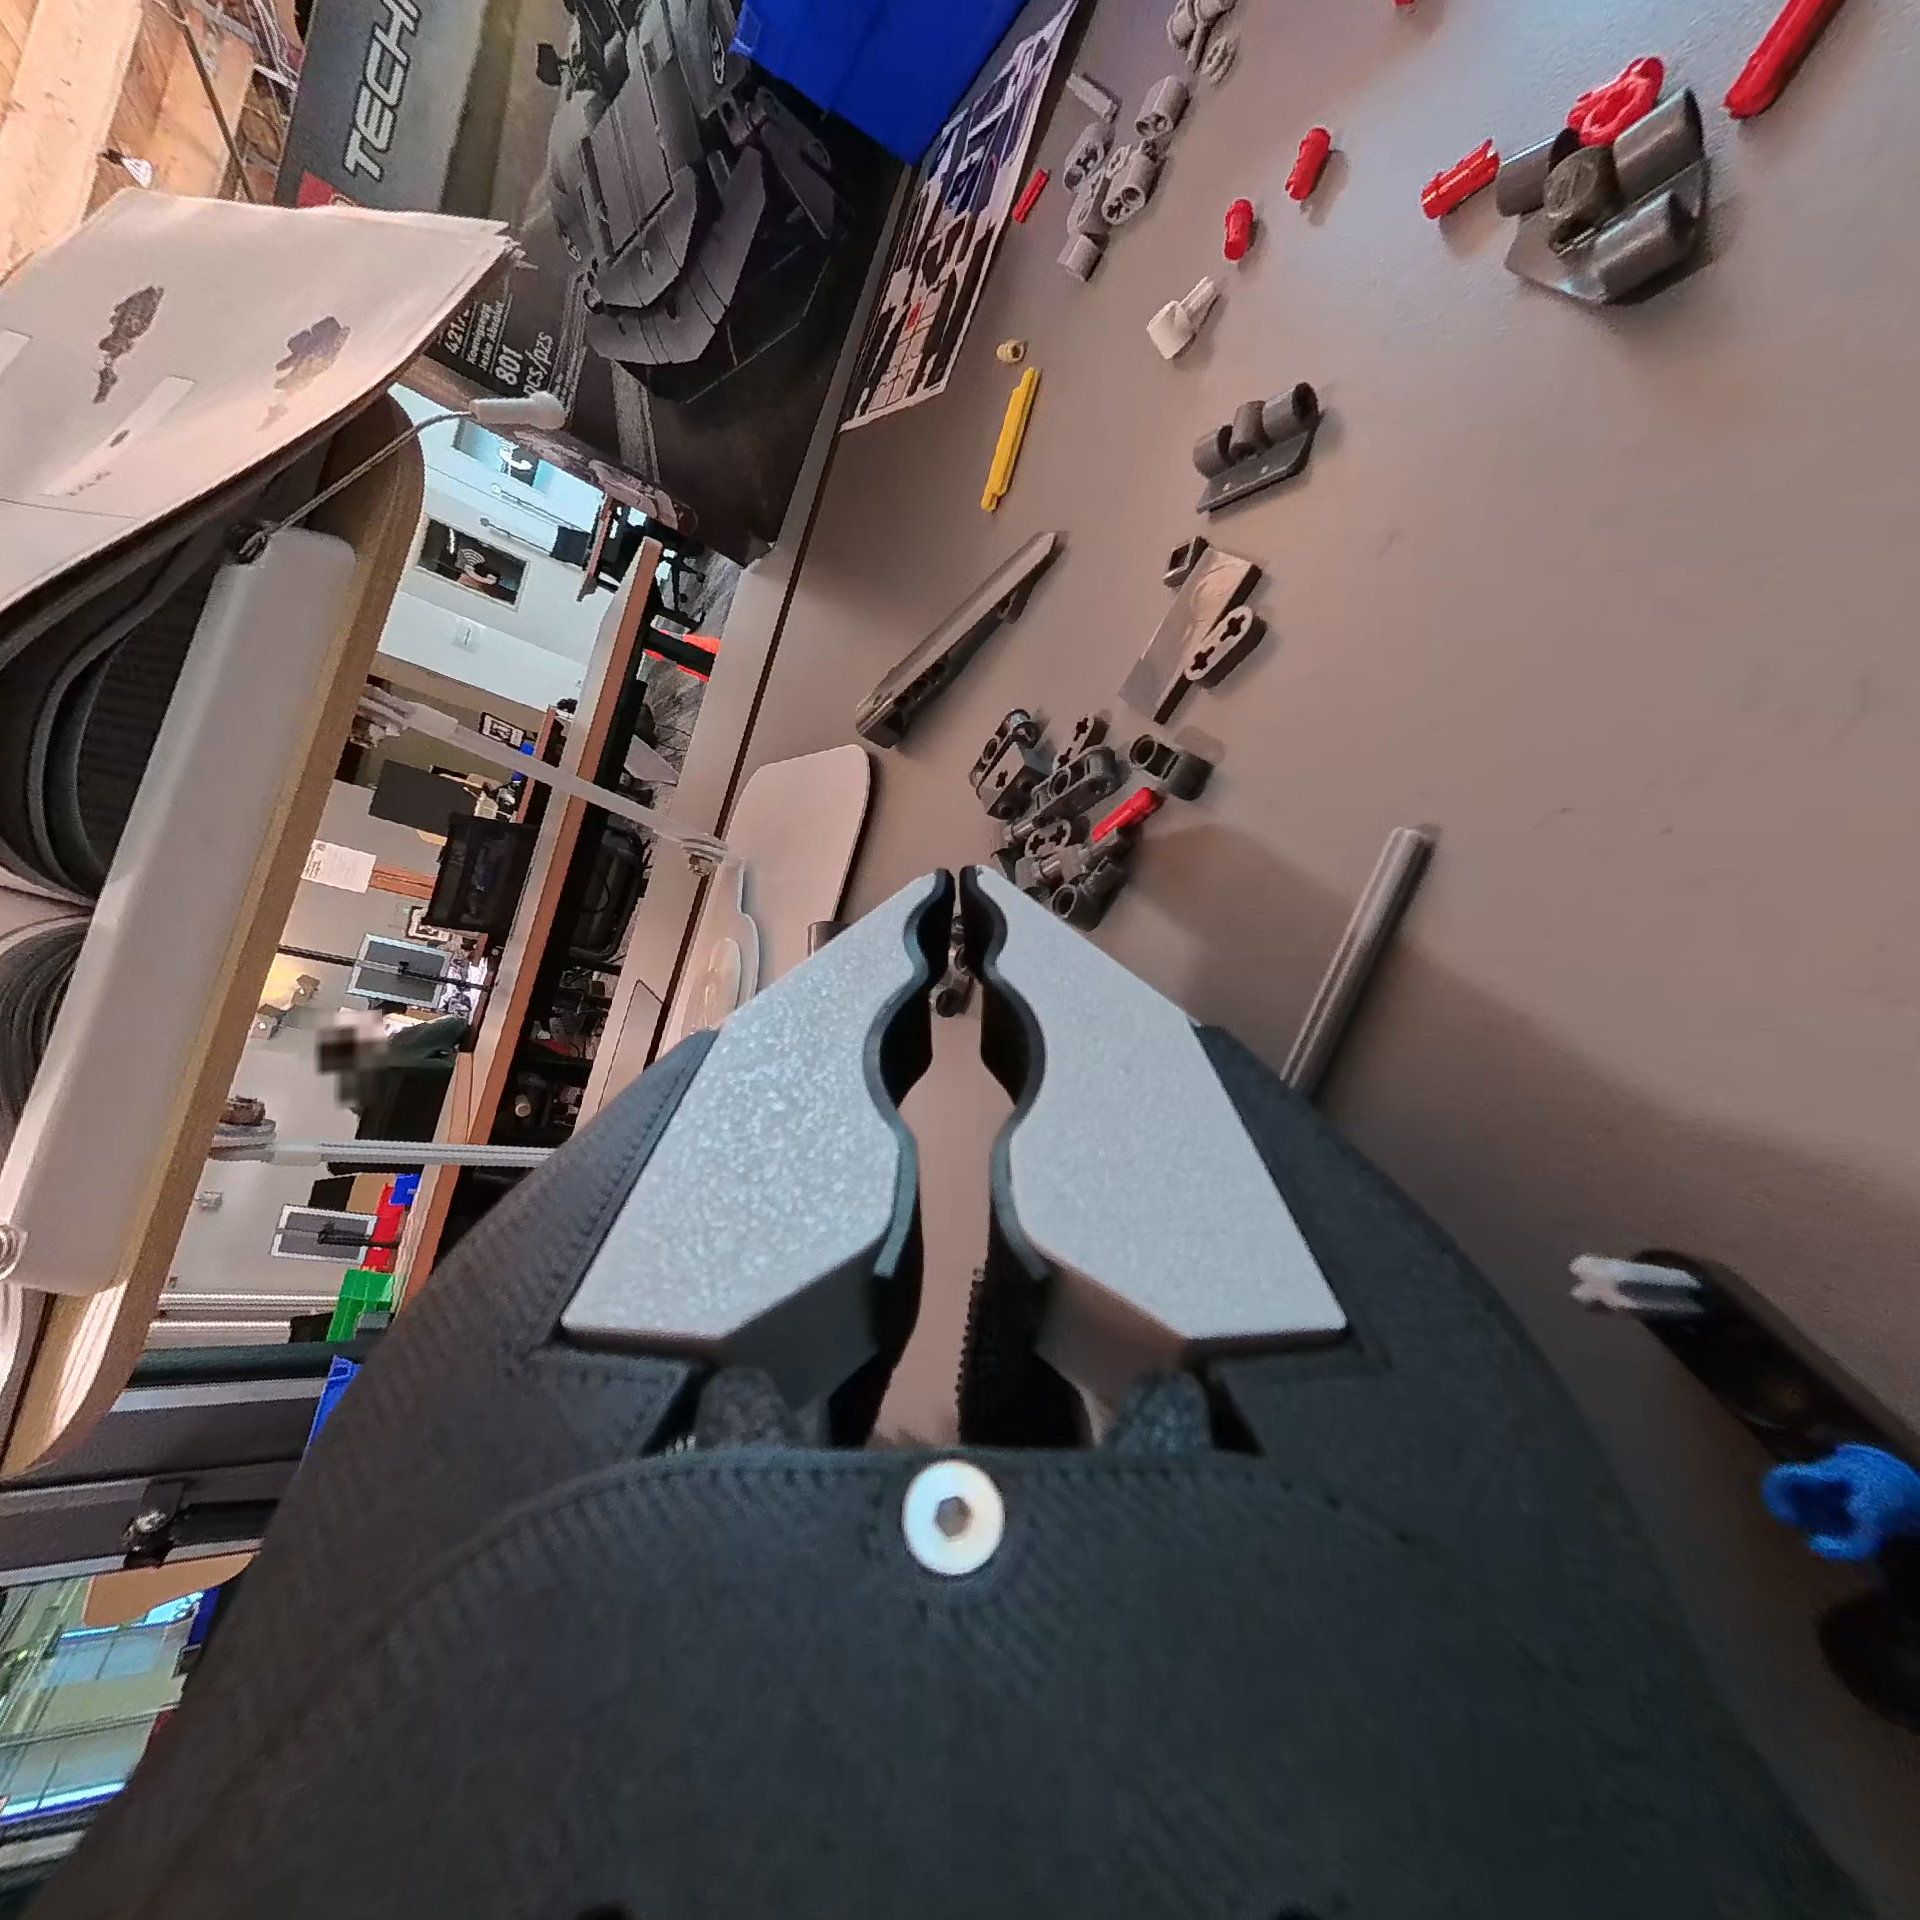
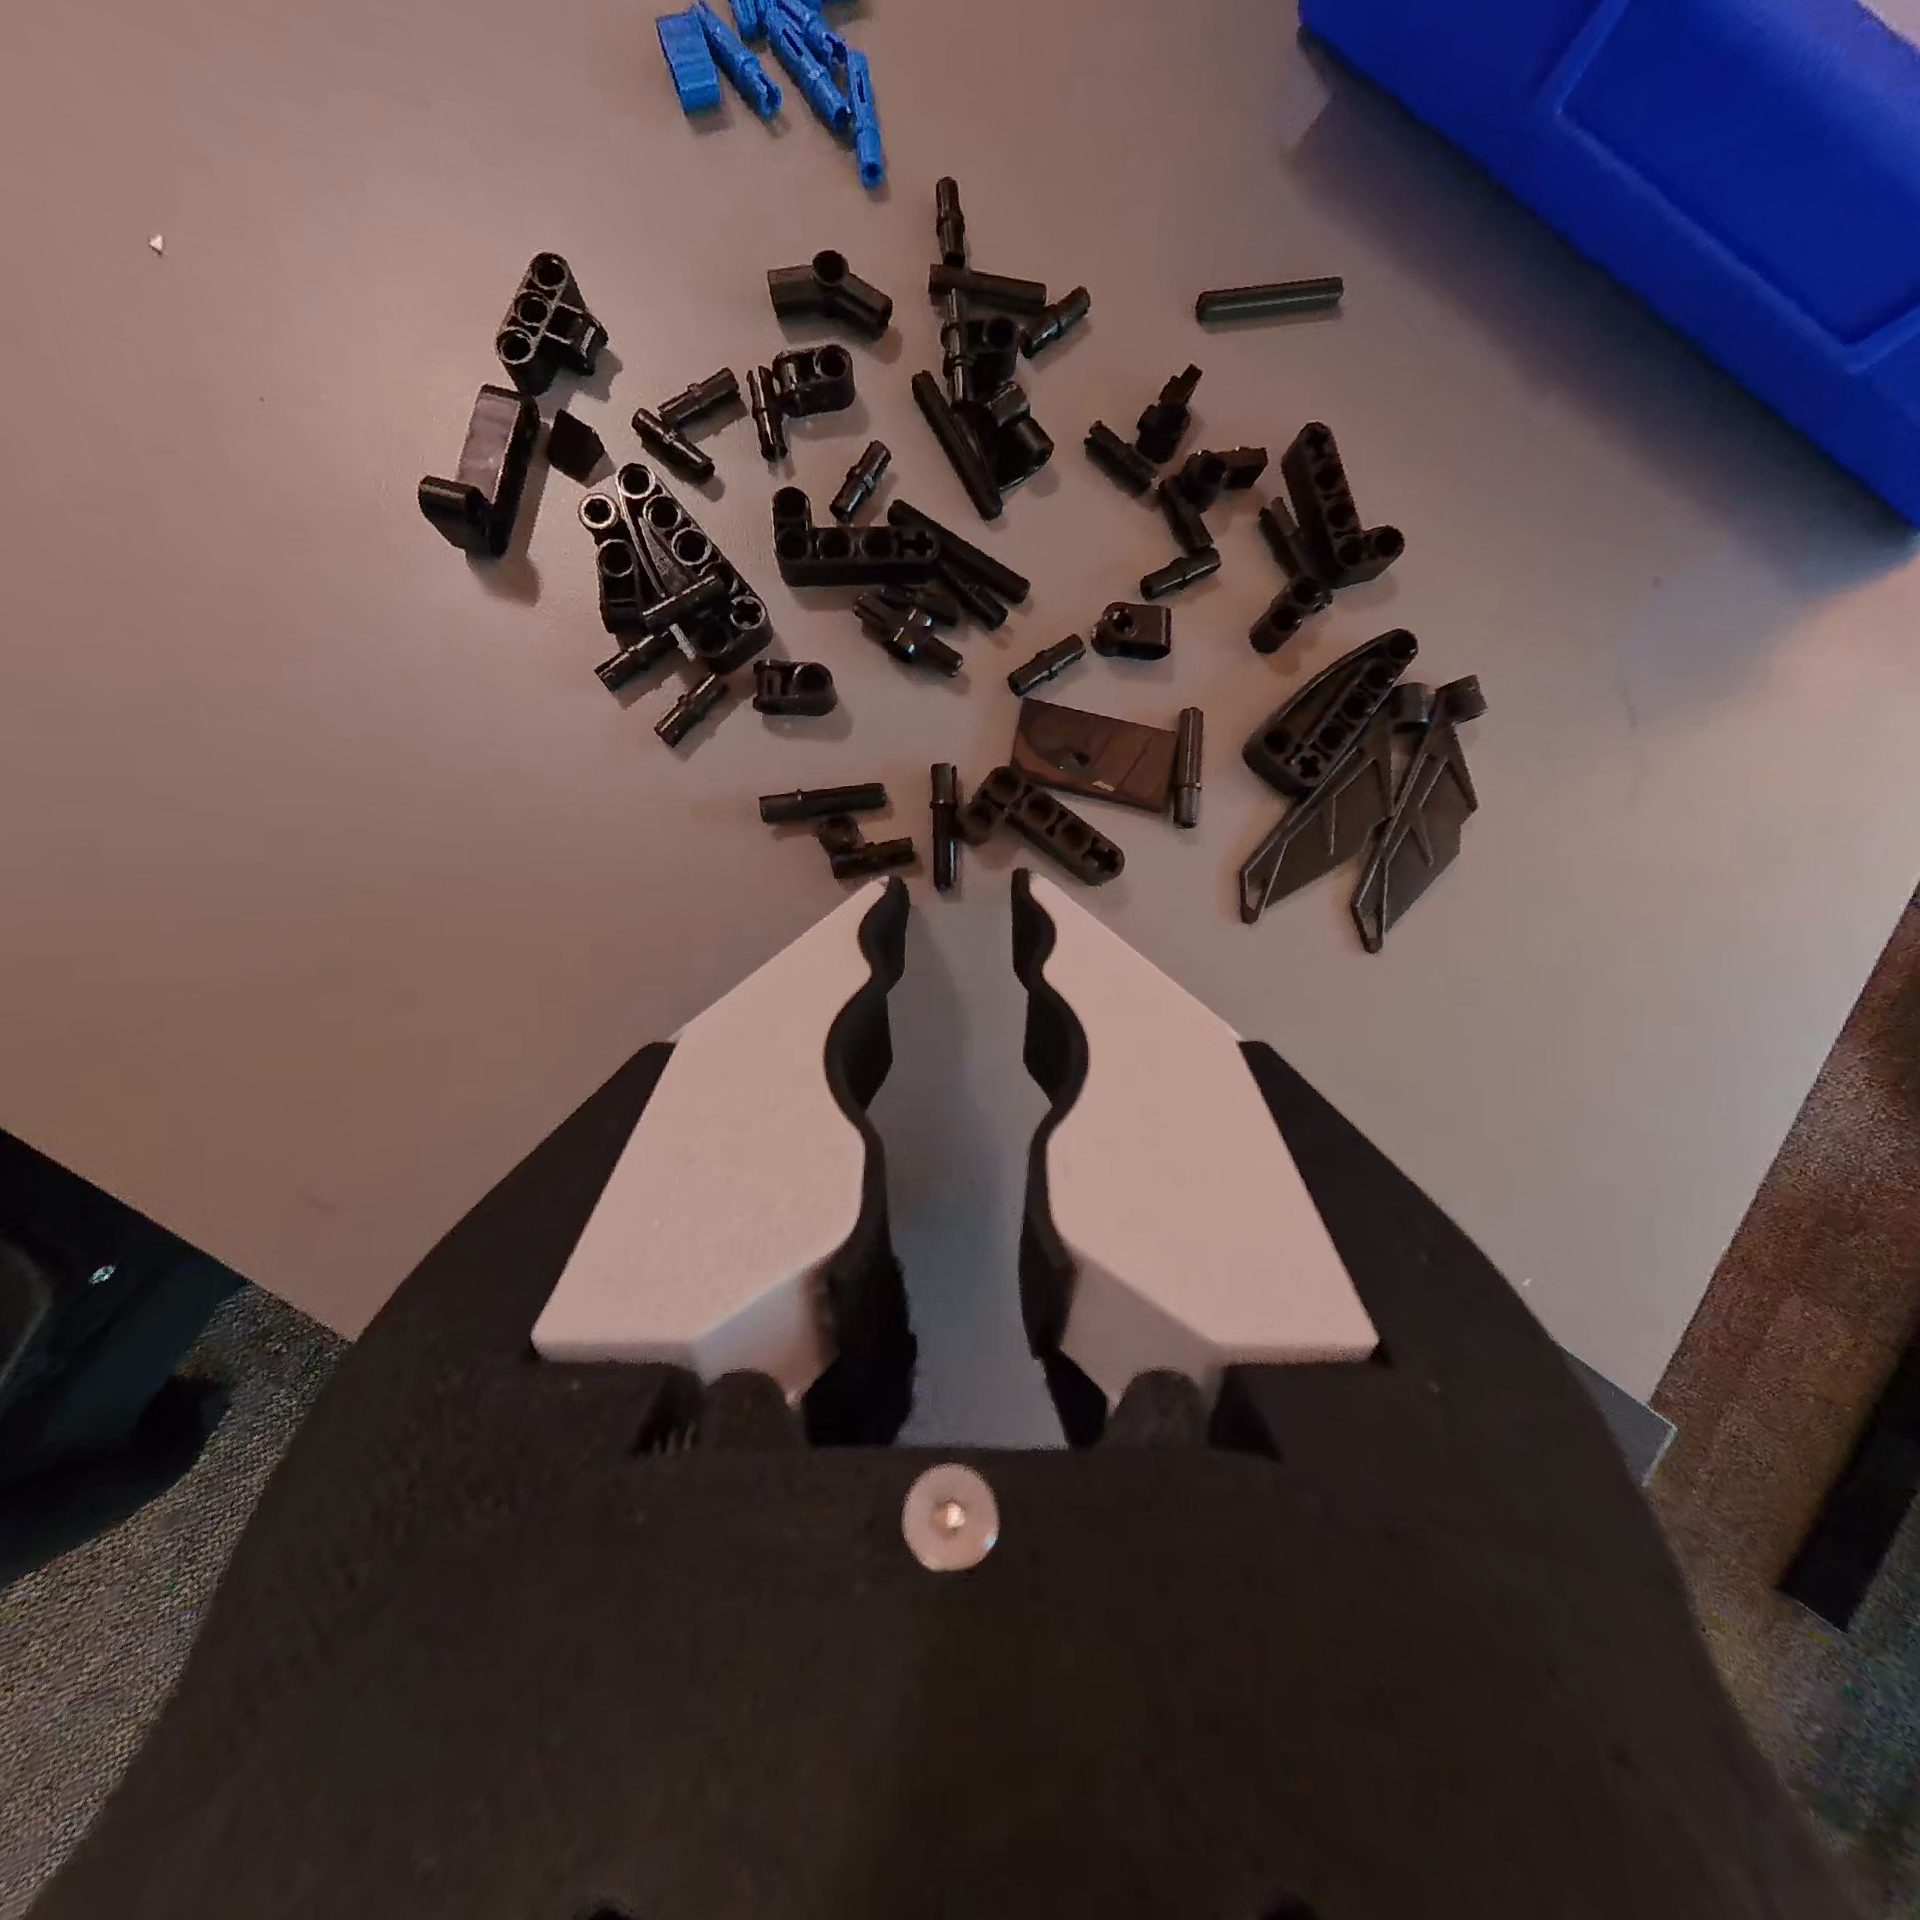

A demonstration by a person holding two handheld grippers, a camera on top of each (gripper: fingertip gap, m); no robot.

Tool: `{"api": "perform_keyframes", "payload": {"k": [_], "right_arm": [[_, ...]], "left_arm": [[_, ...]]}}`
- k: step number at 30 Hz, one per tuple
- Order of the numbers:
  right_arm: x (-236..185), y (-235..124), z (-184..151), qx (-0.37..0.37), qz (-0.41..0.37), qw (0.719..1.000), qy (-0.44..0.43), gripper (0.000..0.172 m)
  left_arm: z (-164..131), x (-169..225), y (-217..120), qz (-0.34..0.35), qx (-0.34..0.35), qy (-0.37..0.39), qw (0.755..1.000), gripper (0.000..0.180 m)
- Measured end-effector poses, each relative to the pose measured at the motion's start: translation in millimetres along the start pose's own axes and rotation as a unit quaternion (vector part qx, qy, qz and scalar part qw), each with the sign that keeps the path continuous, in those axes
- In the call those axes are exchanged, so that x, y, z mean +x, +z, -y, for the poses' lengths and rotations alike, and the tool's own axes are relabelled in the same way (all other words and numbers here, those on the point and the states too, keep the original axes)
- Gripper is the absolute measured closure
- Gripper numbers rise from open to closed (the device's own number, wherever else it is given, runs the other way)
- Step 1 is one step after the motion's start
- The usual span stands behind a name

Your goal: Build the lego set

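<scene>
In the left wrist view my left gripper (image 1: 957,883) is shut on a small dark grey connector piece (image 1: 952,971), which sits pinched between the black pads just behind the tips. It hangs above the grey table (image 1: 1558,727), next to a pile of dark grey connectors (image 1: 1060,821) with a red pin (image 1: 1124,812). In the right wrist view my right gripper (image 2: 956,894) is open and empty, with bare table between its pads. Its tips stand just short of a black pin (image 2: 943,826) and a black beam with holes (image 2: 1044,826) at the near edge of a spread of black pieces (image 2: 894,540).
Left wrist view: red pins (image 1: 1307,161), light grey connectors (image 1: 1122,166), a yellow axle (image 1: 1010,438), a long grey axle (image 1: 1356,951), a grey beam (image 1: 961,639), a sticker sheet (image 1: 951,249) and a set box (image 1: 644,260). Right wrist view: blue pins (image 2: 790,62), a blue bin (image 2: 1704,197), black panels (image 2: 1371,821), table edge at right. Left tips to right tips: about 45 cm.
</scene>
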State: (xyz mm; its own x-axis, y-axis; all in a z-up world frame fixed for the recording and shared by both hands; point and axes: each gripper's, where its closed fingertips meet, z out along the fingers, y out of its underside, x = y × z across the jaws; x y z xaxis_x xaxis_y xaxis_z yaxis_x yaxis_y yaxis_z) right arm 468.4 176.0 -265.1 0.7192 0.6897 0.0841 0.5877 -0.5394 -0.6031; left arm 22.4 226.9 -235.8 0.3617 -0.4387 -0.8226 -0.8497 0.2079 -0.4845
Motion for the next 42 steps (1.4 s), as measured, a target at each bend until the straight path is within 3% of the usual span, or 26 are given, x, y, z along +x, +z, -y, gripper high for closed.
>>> {"api": "perform_keyframes", "payload": {"k": [8,16,29,42], "right_arm": [[-24,-6,23,0.033,0.013,0.999,-0.033,0.154],[-48,15,44,0.041,0.051,0.996,-0.067,0.153],[-63,22,48,0.034,0.087,0.992,-0.08,0.152],[-36,-5,33,0.04,0.026,0.997,-0.058,0.152]], "left_arm": [[0,1,0,0.0,-0.002,0.002,1.0,0.18],[0,1,0,0.001,-0.003,0.006,1.0,0.18],[-1,2,1,-0.001,-0.005,0.008,1.0,0.18],[-2,2,2,0.0,-0.008,0.011,1.0,0.18]]}}
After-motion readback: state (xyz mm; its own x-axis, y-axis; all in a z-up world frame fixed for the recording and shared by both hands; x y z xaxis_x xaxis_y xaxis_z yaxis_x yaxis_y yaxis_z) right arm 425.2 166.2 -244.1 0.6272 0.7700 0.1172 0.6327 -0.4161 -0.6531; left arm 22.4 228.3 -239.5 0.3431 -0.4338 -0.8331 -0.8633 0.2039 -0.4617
